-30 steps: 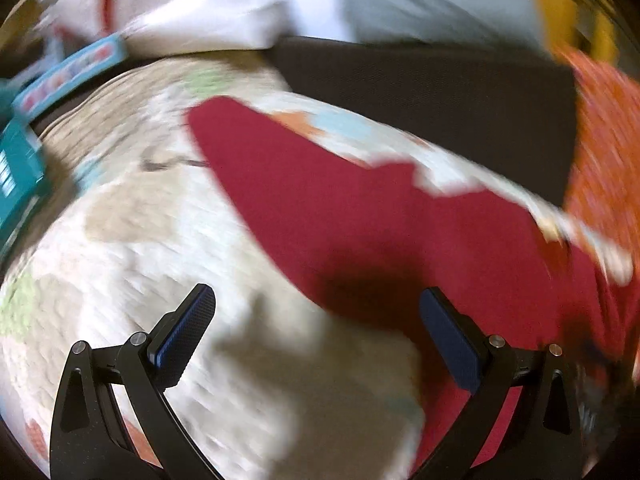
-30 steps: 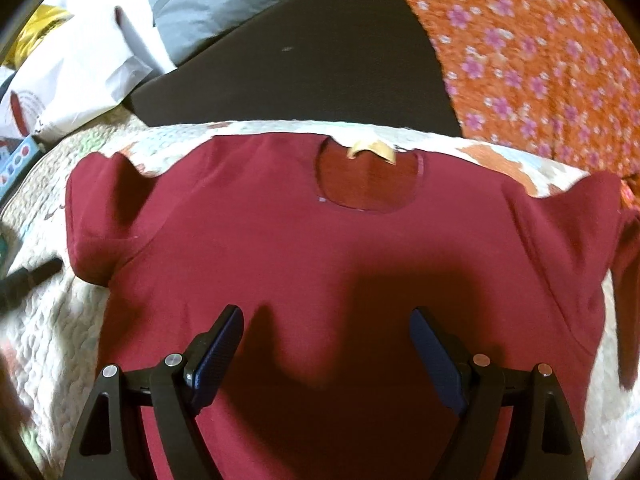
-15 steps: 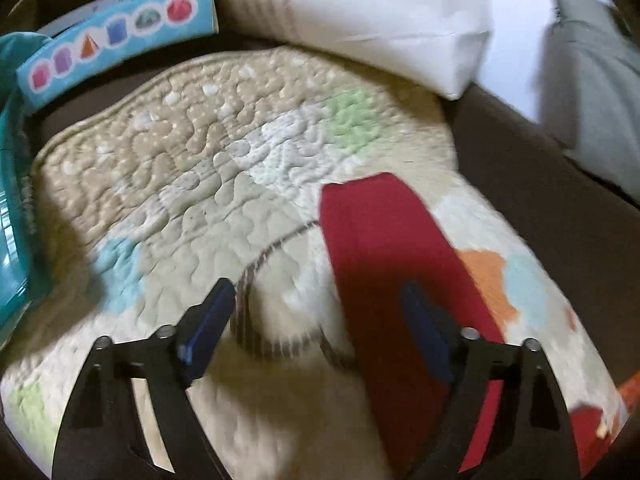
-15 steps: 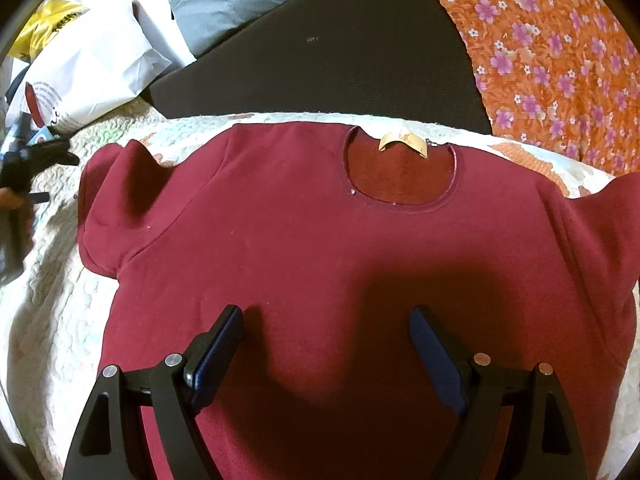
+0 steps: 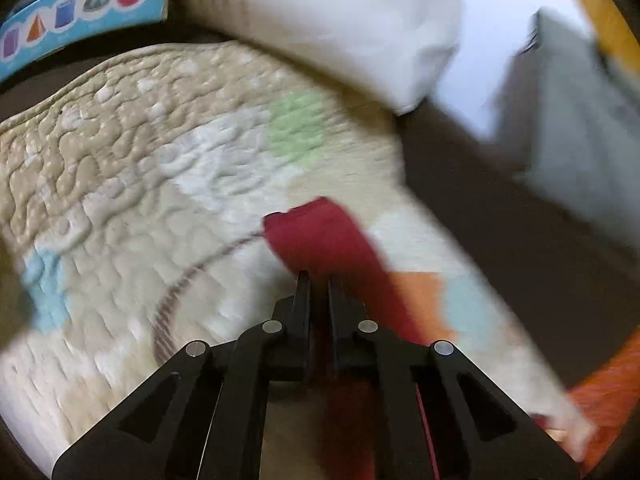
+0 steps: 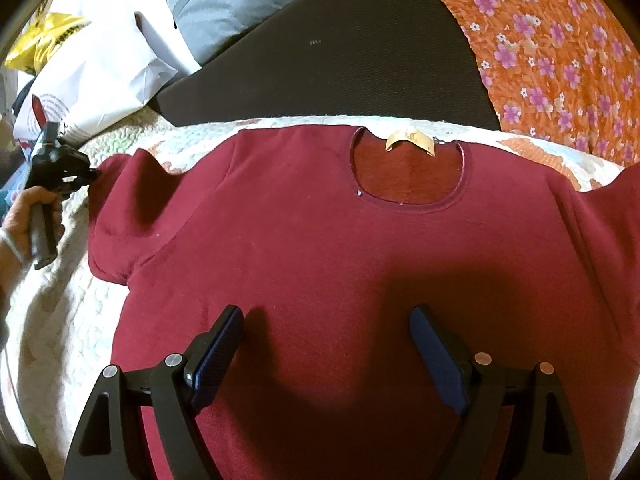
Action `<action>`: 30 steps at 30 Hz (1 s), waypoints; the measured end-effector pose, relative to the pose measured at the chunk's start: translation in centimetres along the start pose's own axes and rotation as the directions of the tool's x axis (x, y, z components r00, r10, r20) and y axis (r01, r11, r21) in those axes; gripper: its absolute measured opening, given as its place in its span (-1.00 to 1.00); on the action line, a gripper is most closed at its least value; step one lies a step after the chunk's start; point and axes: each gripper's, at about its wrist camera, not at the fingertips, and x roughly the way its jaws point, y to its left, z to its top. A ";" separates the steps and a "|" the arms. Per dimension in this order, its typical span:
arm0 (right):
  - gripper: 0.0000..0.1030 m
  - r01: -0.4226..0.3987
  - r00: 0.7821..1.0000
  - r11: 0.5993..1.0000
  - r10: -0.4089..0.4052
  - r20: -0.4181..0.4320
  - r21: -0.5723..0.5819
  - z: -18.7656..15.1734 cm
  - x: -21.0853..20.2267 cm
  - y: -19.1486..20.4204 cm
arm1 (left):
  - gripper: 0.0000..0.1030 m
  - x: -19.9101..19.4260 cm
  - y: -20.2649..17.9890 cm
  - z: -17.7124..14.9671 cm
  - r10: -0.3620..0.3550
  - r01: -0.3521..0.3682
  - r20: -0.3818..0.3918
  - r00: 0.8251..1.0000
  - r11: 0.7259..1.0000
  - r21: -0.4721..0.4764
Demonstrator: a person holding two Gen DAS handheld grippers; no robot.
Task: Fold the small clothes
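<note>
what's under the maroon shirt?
The maroon shirt lies flat on a quilted mat, visible around its edges. Whatever lies beneath the shirt's middle is covered.

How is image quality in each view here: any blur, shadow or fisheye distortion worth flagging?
Left wrist: motion blur smears the quilt and white bag, worst at right; the sleeve edge is soft. Right wrist: sharp, the shirt well lit, with a dark gripper shadow across its middle; fisheye bends the edges, corners vignetted.
</note>
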 end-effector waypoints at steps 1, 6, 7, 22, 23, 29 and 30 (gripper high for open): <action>0.64 -0.008 1.000 1.000 0.008 0.003 0.009 0.0 -0.1 -0.2 | -0.88 -1.2 -0.9 -0.1 -0.031 0.031 0.008 0.999 0.999 0.013; 0.29 -0.043 0.999 0.995 0.041 0.026 0.089 0.2 -1.4 -1.5 | -0.88 -10.0 -8.7 -3.4 -0.249 0.241 0.009 0.968 0.946 0.215; 0.28 -0.053 0.998 0.993 0.050 0.025 0.107 0.2 -1.7 -1.9 | -0.88 -11.0 -10.0 -4.5 -0.285 0.279 -0.013 0.958 0.928 0.247; 0.28 -0.082 0.996 0.933 0.067 0.055 0.351 0.5 -7.8 -9.3 | -0.89 -8.2 -19.5 -27.8 -0.222 0.391 -0.389 0.894 0.811 0.435; 0.30 -0.099 0.995 0.930 0.085 0.056 0.353 0.5 -7.8 -9.2 | -0.88 -8.5 -19.5 -28.0 -0.208 0.384 -0.389 0.897 0.803 0.456; 0.33 -0.171 0.985 0.930 0.164 0.050 0.326 1.5 -6.3 -7.0 | -0.47 -14.0 -17.0 -26.0 -0.231 0.318 -0.223 0.947 0.779 0.541; 0.33 -0.193 0.981 0.924 0.191 0.039 0.330 1.7 -5.8 -6.5 | -0.33 -14.5 -16.2 -25.6 -0.229 0.291 -0.181 0.957 0.787 0.543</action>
